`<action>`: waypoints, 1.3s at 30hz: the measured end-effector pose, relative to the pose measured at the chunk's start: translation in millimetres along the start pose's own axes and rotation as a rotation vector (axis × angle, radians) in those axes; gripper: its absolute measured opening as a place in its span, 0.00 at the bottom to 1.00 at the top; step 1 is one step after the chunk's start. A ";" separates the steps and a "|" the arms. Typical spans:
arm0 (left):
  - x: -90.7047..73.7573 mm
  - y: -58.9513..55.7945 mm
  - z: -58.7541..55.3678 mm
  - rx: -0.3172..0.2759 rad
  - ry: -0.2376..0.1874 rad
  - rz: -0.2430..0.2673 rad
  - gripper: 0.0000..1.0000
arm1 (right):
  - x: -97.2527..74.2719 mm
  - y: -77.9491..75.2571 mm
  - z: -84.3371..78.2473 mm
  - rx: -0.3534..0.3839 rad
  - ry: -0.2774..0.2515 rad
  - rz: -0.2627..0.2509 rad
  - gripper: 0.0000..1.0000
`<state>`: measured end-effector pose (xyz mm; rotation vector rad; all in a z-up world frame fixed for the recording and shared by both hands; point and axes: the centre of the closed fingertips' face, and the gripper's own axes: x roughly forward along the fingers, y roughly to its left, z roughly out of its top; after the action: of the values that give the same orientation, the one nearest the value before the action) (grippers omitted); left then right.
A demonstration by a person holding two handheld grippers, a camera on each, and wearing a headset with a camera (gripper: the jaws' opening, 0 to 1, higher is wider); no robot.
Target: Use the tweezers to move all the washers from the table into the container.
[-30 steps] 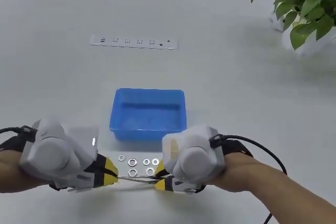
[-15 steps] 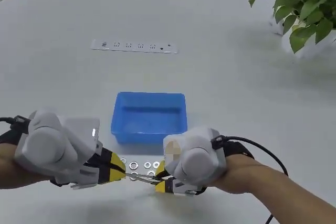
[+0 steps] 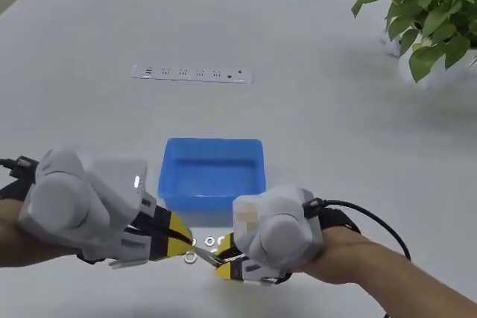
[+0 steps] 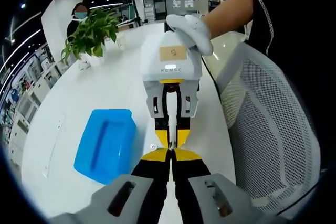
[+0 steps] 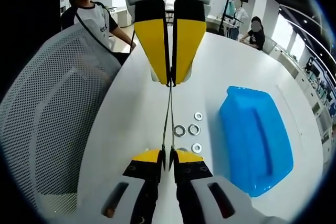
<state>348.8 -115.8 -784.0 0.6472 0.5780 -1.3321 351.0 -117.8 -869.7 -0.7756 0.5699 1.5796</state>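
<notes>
Right gripper view shows the right claw (image 5: 168, 158) and left claw (image 5: 169, 80) each clamped tight on the tweezers (image 5: 169, 111), four washers (image 5: 187, 129) alongside; head view shows a power strip (image 3: 192, 74) far beyond the bin (image 3: 212, 173).

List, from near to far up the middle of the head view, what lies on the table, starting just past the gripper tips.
small silver metal washers → rectangular blue plastic container → long white power strip
</notes>
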 end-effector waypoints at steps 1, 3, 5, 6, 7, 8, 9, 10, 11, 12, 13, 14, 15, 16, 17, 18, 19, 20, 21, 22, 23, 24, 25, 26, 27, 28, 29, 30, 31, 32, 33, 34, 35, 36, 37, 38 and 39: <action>0.2 0.2 1.6 0.002 -0.003 -0.001 0.05 | 0.1 -0.3 0.6 0.000 -0.003 -0.002 0.12; 0.5 0.7 6.0 0.010 -0.012 0.000 0.05 | 0.4 -0.1 2.2 0.006 -0.011 -0.003 0.12; 0.8 0.4 9.8 0.013 -0.021 -0.002 0.05 | 0.7 0.6 4.5 0.010 -0.020 -0.001 0.12; 1.1 0.2 10.7 0.014 -0.022 -0.003 0.05 | 0.9 0.8 5.2 0.011 -0.023 -0.002 0.12; 1.7 -0.1 11.5 0.017 -0.023 -0.004 0.05 | 1.2 1.0 5.5 0.011 -0.024 -0.002 0.12; 2.2 -0.4 12.2 0.019 -0.024 -0.005 0.05 | 1.6 1.4 6.1 0.011 -0.027 -0.002 0.12; 2.9 -1.5 13.5 0.021 -0.026 -0.008 0.05 | 1.9 1.9 6.5 0.012 -0.029 -0.002 0.12; 3.5 -2.5 14.3 0.022 -0.028 -0.011 0.05 | 2.5 2.9 6.7 0.012 -0.032 0.001 0.11; 4.3 -3.1 14.6 0.025 -0.028 -0.012 0.05 | 3.0 3.7 6.6 0.010 -0.032 0.002 0.11; 5.5 -4.2 14.5 0.026 -0.026 -0.017 0.05 | 3.8 4.9 5.7 0.008 -0.029 0.005 0.11; 5.7 -4.8 15.3 0.027 -0.031 -0.020 0.05 | 3.6 4.9 5.8 0.005 -0.031 0.004 0.11; 6.0 -4.6 15.7 0.028 -0.036 -0.019 0.05 | 2.9 4.9 5.6 0.007 -0.031 0.003 0.11; 6.2 -4.2 16.0 0.030 -0.039 -0.017 0.06 | 2.7 4.8 5.6 0.005 -0.032 0.002 0.11; 6.5 -4.3 16.6 0.030 -0.044 -0.017 0.06 | 2.6 4.8 5.4 0.005 -0.032 0.002 0.11; 6.9 -4.9 17.2 0.026 -0.048 -0.021 0.06 | 2.5 5.0 5.1 0.004 -0.032 0.003 0.11; 7.6 -5.2 17.6 0.028 -0.050 -0.023 0.06 | 2.5 5.1 5.0 0.001 -0.031 0.003 0.11; 8.3 -5.2 17.6 0.031 -0.050 -0.024 0.06 | 2.5 5.0 4.9 0.000 -0.032 0.001 0.11; 10.0 -5.4 17.0 0.034 -0.047 -0.026 0.06 | 2.4 5.1 5.0 0.002 -0.033 0.001 0.11; 11.2 -5.7 16.4 0.036 -0.044 -0.026 0.07 | 2.3 5.2 5.1 0.002 -0.034 0.000 0.11; 12.7 -6.0 16.0 0.038 -0.045 -0.028 0.07 | 2.1 5.3 5.2 0.003 -0.036 -0.001 0.11; 13.7 -6.4 15.8 0.036 -0.046 -0.031 0.07 | 2.0 5.5 5.2 0.005 -0.037 -0.001 0.11; 15.1 -7.7 16.0 0.033 -0.049 -0.037 0.08 | 1.8 5.6 5.0 0.006 -0.038 -0.001 0.11; 16.0 -8.6 16.5 0.034 -0.054 -0.040 0.09 | 1.7 5.7 4.9 0.007 -0.040 -0.002 0.11; 16.9 -9.2 17.0 0.035 -0.060 -0.043 0.09 | 1.6 5.9 4.8 0.007 -0.040 -0.001 0.11; 18.5 -9.8 17.5 0.047 -0.067 -0.042 0.09 | 1.5 6.1 4.7 0.007 -0.041 0.000 0.11; 19.4 -10.0 18.3 0.061 -0.074 -0.041 0.08 | 1.4 6.0 4.4 0.007 -0.042 0.000 0.11; 19.9 -10.2 18.3 0.063 -0.076 -0.042 0.08 | 1.3 6.1 4.2 0.007 -0.043 0.001 0.11; 19.9 -10.2 19.0 0.067 -0.080 -0.043 0.06 | 1.3 6.2 4.2 0.008 -0.044 0.001 0.11; 19.8 -10.1 19.7 0.071 -0.084 -0.044 0.06 | 1.2 7.0 4.2 0.007 -0.046 0.003 0.11; 19.7 -9.7 20.0 0.073 -0.085 -0.043 0.06 | 1.0 6.7 4.2 0.008 -0.047 0.001 0.11; 19.5 -9.6 19.7 0.074 -0.085 -0.045 0.06 | 0.9 6.8 4.3 0.009 -0.048 0.001 0.11; 19.2 -9.1 19.4 0.072 -0.085 -0.047 0.06 | 1.0 6.7 4.1 0.010 -0.048 0.001 0.11; 19.0 -9.0 19.1 0.071 -0.085 -0.048 0.06 | 0.9 6.6 4.0 0.009 -0.047 0.002 0.11; 18.7 -9.2 18.8 0.070 -0.084 -0.051 0.05 | 0.8 6.4 3.9 0.008 -0.046 0.000 0.11; 18.2 -8.9 18.8 0.071 -0.084 -0.051 0.05 | 0.6 6.3 4.3 0.007 -0.047 0.000 0.11; 17.6 -8.6 19.2 0.069 -0.087 -0.051 0.05 | 0.3 6.1 5.0 0.008 -0.050 -0.001 0.11; 16.9 -8.4 19.6 0.065 -0.090 -0.052 0.05 | -0.2 5.5 5.8 0.008 -0.054 -0.004 0.11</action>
<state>343.3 -142.4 -783.1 0.6256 0.4827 -1.4262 344.7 -114.5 -866.1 -0.7257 0.5353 1.5887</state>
